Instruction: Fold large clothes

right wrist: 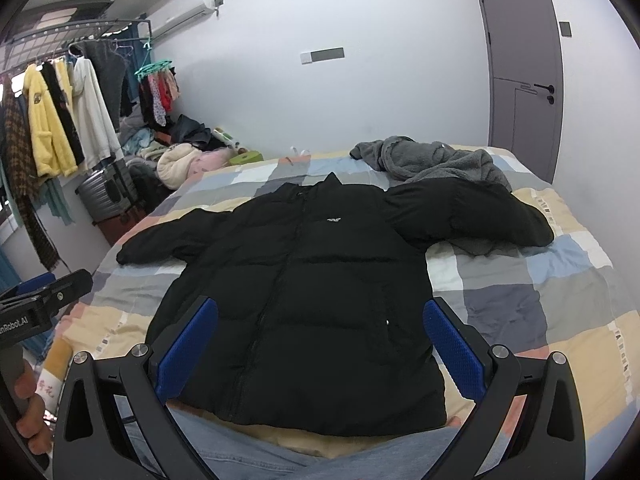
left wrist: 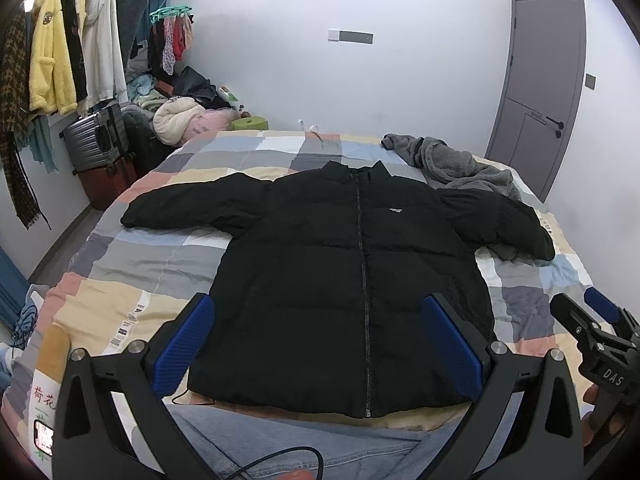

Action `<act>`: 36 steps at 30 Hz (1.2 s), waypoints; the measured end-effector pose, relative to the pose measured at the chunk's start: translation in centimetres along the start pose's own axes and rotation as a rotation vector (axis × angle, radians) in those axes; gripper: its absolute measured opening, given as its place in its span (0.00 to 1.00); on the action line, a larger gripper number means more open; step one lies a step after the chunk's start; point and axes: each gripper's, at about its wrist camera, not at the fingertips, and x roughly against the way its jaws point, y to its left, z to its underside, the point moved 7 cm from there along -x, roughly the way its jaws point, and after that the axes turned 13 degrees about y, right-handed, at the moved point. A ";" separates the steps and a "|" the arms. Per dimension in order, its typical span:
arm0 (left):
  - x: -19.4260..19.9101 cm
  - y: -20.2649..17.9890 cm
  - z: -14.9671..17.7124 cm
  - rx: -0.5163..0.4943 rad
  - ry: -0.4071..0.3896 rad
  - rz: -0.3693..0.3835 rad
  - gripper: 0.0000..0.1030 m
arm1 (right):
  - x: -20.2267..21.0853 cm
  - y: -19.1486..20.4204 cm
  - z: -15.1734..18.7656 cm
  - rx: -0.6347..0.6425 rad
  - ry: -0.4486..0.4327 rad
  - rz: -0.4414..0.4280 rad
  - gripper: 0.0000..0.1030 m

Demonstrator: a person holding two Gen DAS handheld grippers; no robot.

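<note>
A black puffer jacket (left wrist: 340,272) lies flat and zipped on the checked bed cover (left wrist: 140,264), front up, both sleeves spread out; it also shows in the right wrist view (right wrist: 312,300). My left gripper (left wrist: 320,344) is open and empty, held above the jacket's hem. My right gripper (right wrist: 320,340) is open and empty too, above the hem a little to the right. The right gripper shows at the right edge of the left wrist view (left wrist: 592,328), the left gripper at the left edge of the right wrist view (right wrist: 44,300).
A grey fleece garment (left wrist: 452,164) lies bunched at the far right of the bed, partly under the jacket's sleeve. A clothes rack (left wrist: 68,48), suitcases (left wrist: 96,140) and a clothes pile (left wrist: 180,112) stand left of the bed. A grey door (left wrist: 540,92) is at the right. Jeans-clad legs (left wrist: 300,440) are below.
</note>
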 end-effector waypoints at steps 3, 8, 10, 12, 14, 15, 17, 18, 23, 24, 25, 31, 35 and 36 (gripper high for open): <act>0.0 0.0 -0.1 -0.002 0.000 -0.009 1.00 | 0.0 0.0 0.2 0.002 0.001 0.003 1.00; 0.0 -0.3 -0.2 -0.001 0.004 -0.010 1.00 | -0.2 -0.1 0.1 -0.003 0.003 0.000 1.00; -0.1 -0.3 -0.2 -0.004 0.004 -0.009 1.00 | -0.3 -0.2 0.1 -0.003 0.008 0.002 1.00; -0.2 -0.3 -0.2 -0.005 0.006 -0.012 1.00 | -0.4 -0.2 0.1 -0.005 0.010 0.006 1.00; -0.3 -0.3 -0.2 -0.006 0.006 -0.010 1.00 | -0.4 -0.3 0.1 -0.011 0.009 0.007 1.00; -0.3 -0.3 -0.2 -0.006 0.008 -0.009 1.00 | -0.4 -0.3 0.2 -0.012 0.010 0.007 1.00; -0.3 -0.3 -0.1 -0.006 0.010 -0.011 1.00 | -0.6 -0.5 0.3 -0.015 0.014 0.010 1.00; -0.3 -0.3 0.0 -0.009 0.011 -0.011 1.00 | -0.6 -0.6 0.3 -0.016 0.015 0.010 1.00; -0.8 -0.6 -0.1 -0.017 0.020 -0.013 1.00 | -0.9 -0.9 0.4 -0.019 0.020 0.013 1.00; -0.9 -0.6 -0.1 -0.017 0.021 -0.012 1.00 | -1.1 -0.9 0.5 -0.021 0.024 0.015 1.00; -1.0 -0.6 -0.1 -0.016 0.023 -0.010 1.00 | -1.2 -1.0 0.4 -0.023 0.029 0.016 1.00; -1.6 -0.9 -0.3 -0.019 0.034 -0.017 1.00 | -1.4 -1.2 0.3 -0.027 0.026 0.016 1.00; -1.6 -0.9 -0.5 -0.020 0.032 -0.011 1.00 | -1.6 -1.3 0.2 -0.025 0.031 0.016 1.00; -1.6 -1.0 -0.5 -0.020 0.032 -0.011 1.00 | -1.6 -1.4 0.2 -0.025 0.033 0.017 1.00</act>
